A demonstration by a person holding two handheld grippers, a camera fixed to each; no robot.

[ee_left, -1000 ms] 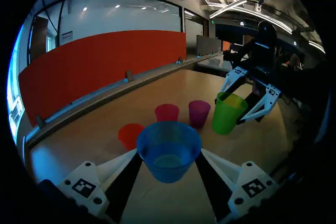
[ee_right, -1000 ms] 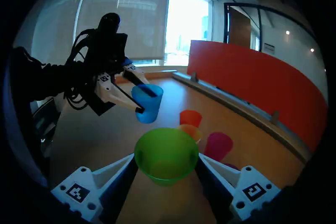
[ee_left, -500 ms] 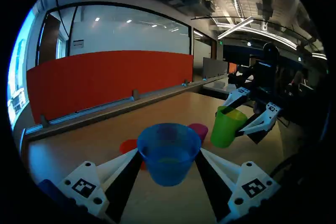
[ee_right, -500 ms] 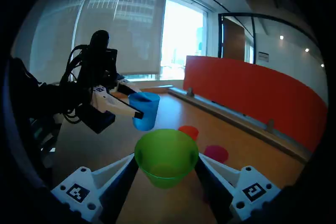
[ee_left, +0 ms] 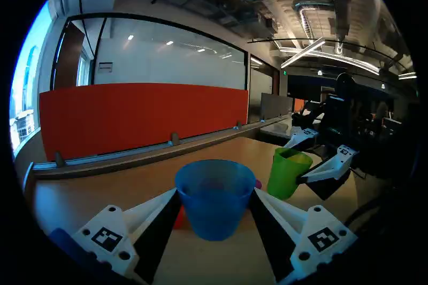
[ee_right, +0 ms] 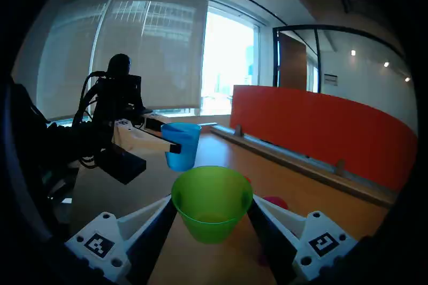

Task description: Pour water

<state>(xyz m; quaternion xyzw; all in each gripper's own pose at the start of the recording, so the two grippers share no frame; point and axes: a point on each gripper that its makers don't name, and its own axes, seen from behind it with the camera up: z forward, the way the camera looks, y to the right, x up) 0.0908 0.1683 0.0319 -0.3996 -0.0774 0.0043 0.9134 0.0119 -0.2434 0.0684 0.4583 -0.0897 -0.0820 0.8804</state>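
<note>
The left gripper is clamping a blue plastic cup, both fingers pressing its sides, jaws spread just to the cup's width. The cup is riding upright above the wooden table. The right gripper is gripping a green plastic cup the same way, rim level. In the left gripper view the green cup is hanging just beyond the jaws, off to their right. A little liquid may be sitting in its bottom, hard to say. A pink cup is peeking out just past the right gripper's jaws.

Tan table; orange-red partition; blue cup; green cup; left claw and right claw white with black-patterned tags.
</note>
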